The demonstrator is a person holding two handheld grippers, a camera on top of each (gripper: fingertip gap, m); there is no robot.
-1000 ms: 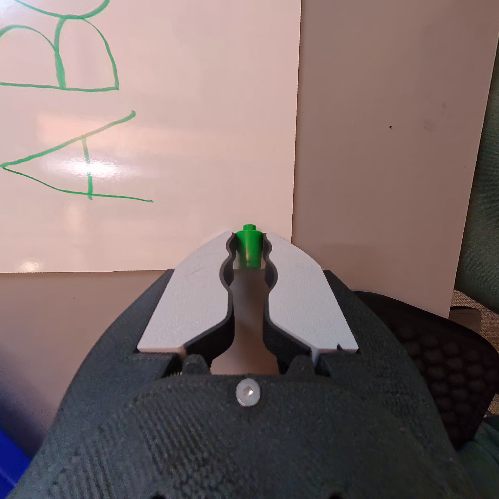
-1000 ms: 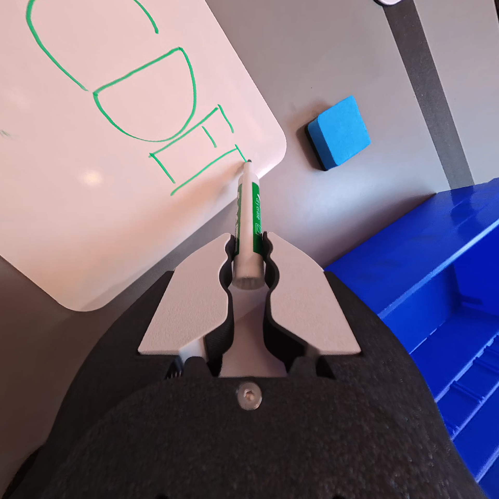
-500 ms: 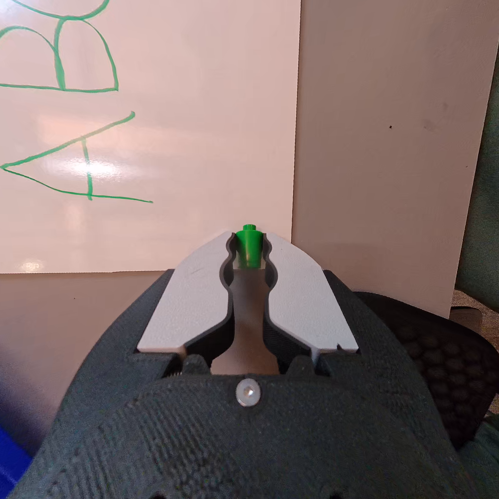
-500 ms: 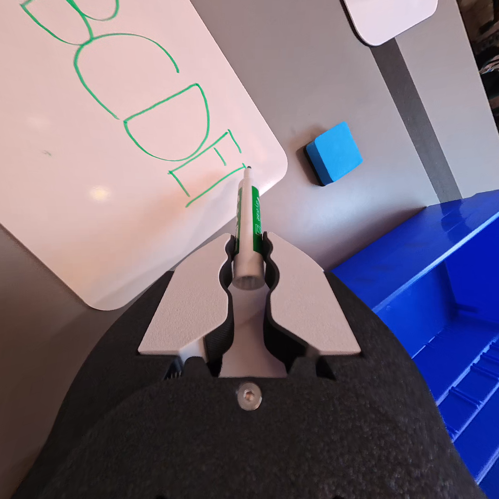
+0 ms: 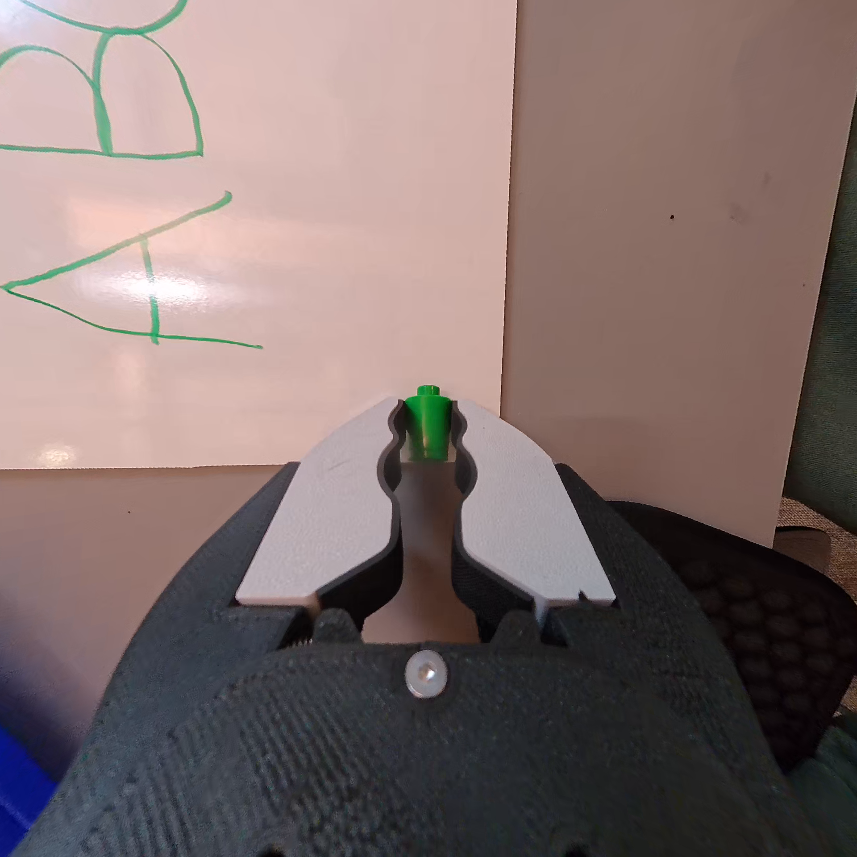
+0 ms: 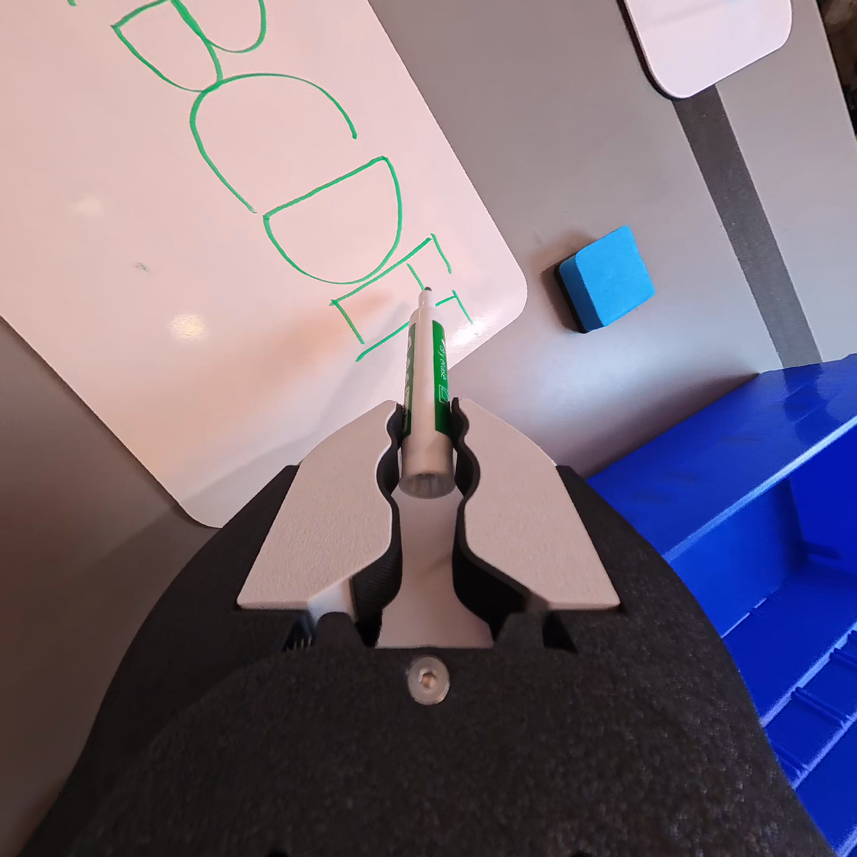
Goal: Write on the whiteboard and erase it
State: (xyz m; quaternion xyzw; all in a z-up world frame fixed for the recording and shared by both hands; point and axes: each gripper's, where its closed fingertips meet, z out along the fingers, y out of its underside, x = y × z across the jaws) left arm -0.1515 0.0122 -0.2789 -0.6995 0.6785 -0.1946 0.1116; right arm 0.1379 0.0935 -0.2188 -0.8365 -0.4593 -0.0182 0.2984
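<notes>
Looking along the left gripper, I see its jaws clamped on a small green marker cap, held near the lower right corner of the whiteboard. Green lettering sits at the board's left side, well apart from the cap. The board lies flat on a pale bench, and a dark mesh chair shows past the bench edge on the right.

From the right wrist view, the right gripper has its jaws closed around a green and white marker, nib pointing forward at the last strokes of the lettering, close to the rounded corner of the whiteboard. Whether the nib touches the surface I cannot tell. A blue eraser rests on the bench just beyond that corner, a blue bin lies to the right, and a second white board peeks in at the top.

Writing looks nearly done; erasing has not begun. The risks I see: the line runs close to the board's edge, so a further stroke could slip onto the bench. Recapping needs both tools lined up, and a skewed push could twist the marker in its grip.
</notes>
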